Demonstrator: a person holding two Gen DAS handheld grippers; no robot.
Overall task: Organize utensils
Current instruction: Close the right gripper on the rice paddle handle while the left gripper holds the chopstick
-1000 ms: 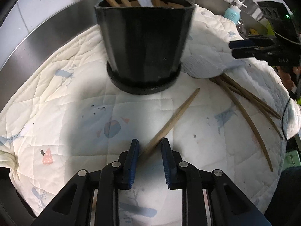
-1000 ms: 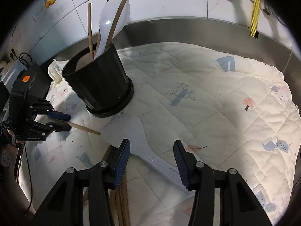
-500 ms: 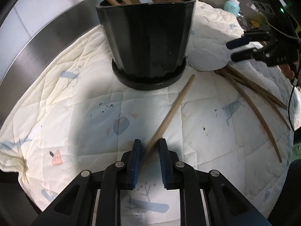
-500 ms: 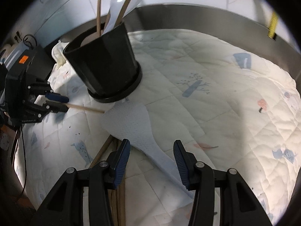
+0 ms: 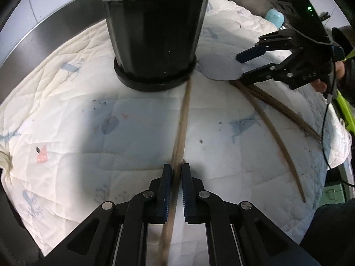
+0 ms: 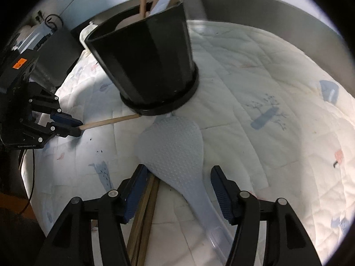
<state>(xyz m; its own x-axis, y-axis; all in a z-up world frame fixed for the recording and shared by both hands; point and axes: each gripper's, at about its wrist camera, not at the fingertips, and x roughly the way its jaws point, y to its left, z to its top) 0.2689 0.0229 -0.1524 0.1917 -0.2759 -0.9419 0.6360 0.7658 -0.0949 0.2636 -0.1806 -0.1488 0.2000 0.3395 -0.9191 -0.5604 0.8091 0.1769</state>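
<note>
Partly done. Black holder (image 5: pixel 155 33) stands on the quilted mat (image 5: pixel 66 122) w/ several wooden sticks and a white spoon already upright inside; exact count can't be told, tops are cut off.

Left gripper (image 5: pixel 176 173): tongs closed on one chopstick (image 5: pixel 183 119), which runs fwd from between the pads w/ its far tip at or touching the holder's base. Seems just gripped, not yet lifted clear, so this piece is in hand but not put away.

Right gripper (image 6: pixel 178 190): tongs wide apart, nothing held. It hovers over the white rice paddle (image 6: pixel 173 141), which lies flat on the mat just beside the holder's base, handle passing back between the fingers. Prob. next pickup on that side.

Still left, judging by what lies loose: the paddle, plus a bundle of loose chopsticks (image 5: pixel 277 119) on the mat to the right of the holder, partly under the paddle. So approx. half to go, incl. the stick in hand.
</note>
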